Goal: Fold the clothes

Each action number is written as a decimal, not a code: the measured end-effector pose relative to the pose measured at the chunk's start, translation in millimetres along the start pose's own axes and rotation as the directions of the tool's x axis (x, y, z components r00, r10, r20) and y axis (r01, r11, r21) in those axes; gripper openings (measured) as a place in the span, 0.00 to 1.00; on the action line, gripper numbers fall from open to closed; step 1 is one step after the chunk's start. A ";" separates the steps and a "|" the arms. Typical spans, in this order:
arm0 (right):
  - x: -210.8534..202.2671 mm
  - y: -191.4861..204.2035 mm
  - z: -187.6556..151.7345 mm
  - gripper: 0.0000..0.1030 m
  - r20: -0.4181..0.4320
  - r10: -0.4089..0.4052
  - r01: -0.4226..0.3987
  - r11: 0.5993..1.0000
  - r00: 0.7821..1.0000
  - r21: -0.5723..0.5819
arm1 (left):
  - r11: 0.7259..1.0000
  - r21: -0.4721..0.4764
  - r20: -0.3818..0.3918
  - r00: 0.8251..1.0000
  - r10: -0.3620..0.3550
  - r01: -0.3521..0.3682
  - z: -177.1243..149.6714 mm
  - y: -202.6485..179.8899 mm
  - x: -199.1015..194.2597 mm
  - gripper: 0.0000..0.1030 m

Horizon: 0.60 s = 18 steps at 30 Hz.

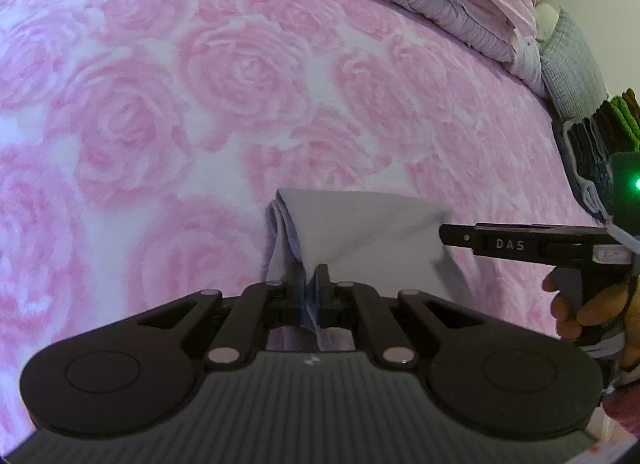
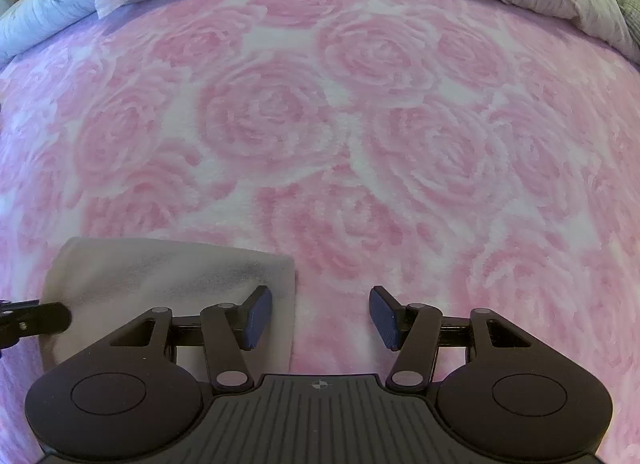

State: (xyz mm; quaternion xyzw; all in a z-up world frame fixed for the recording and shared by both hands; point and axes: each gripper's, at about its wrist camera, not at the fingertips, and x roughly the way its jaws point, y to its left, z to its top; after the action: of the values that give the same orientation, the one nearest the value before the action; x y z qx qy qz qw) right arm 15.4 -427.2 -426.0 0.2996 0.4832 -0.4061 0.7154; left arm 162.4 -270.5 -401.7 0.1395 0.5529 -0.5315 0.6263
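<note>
Right now the left gripper (image 1: pixel 310 284) is closed tight on a fold of the grey cloth (image 1: pixel 360 232). Its two jaws are pressed together with the cloth pinched between them, and some cloth hangs down under them. The rest of the cloth lies on the pink rose blanket (image 1: pixel 200 104), near the front edge of the bed, bunched up on its left side and flatter on its right.

The right gripper (image 2: pixel 320 318) is open. Its blue pads (image 2: pixel 258 316) stand wide apart and nothing is between them. One pad sits over the right edge of the cloth (image 2: pixel 160 276); I cannot tell if it touches. The other pad is over bare blanket. From the left camera, the right gripper's finger (image 1: pixel 520 242) pokes in just beside the cloth's right side, with a hand (image 1: pixel 588 312) holding its handle.

I think the cloth is thin, soft and light. It droops and bends wherever it is lifted, so one pinch lets it sag and bunch. It does not look slippery or easy to break. A good place for the right gripper to grab looks like the free corner or edge on the right side, so both grippers can pull the cloth flat and make a neat fold.

A stack of folded bedding (image 1: pixel 460 4) lies at the far side of the bed.
</note>
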 end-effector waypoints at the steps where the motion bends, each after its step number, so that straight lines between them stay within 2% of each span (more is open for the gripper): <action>1: 1.1 0.6 -0.1 0.51 0.004 0.002 -0.002 1.000 1.000 -0.005 | 1.000 -0.010 -0.002 1.000 -0.001 0.001 -1.0 1.2 0.5 0.02; 7: -0.4 -11.4 -2.0 0.52 0.017 0.048 -0.049 0.998 0.999 0.040 | 0.998 -0.065 -0.037 0.999 -0.007 0.004 0.8 12.8 17.8 0.07; 11: -26.6 -28.5 -17.6 0.52 0.060 0.077 -0.082 0.993 0.995 0.087 | 0.997 -0.067 0.010 0.999 -0.037 0.037 -0.6 14.9 -7.5 0.09; 14: -50.2 -36.8 -42.1 0.52 0.071 0.102 -0.108 0.991 0.992 0.084 | 0.994 -0.090 -0.003 0.998 -0.062 0.061 -20.2 17.9 -34.2 0.09; 18: -71.6 -39.0 -83.8 0.52 0.021 0.111 -0.112 0.992 0.994 0.056 | 0.989 -0.088 -0.057 0.991 -0.124 0.118 -63.3 13.1 -58.4 0.09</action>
State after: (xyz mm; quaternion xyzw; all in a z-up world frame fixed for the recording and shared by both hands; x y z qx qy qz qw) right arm -70.7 -356.6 -390.1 0.3428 0.4476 -0.3817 0.7324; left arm 149.0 -187.2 -380.2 0.0956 0.6016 -0.5400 0.5808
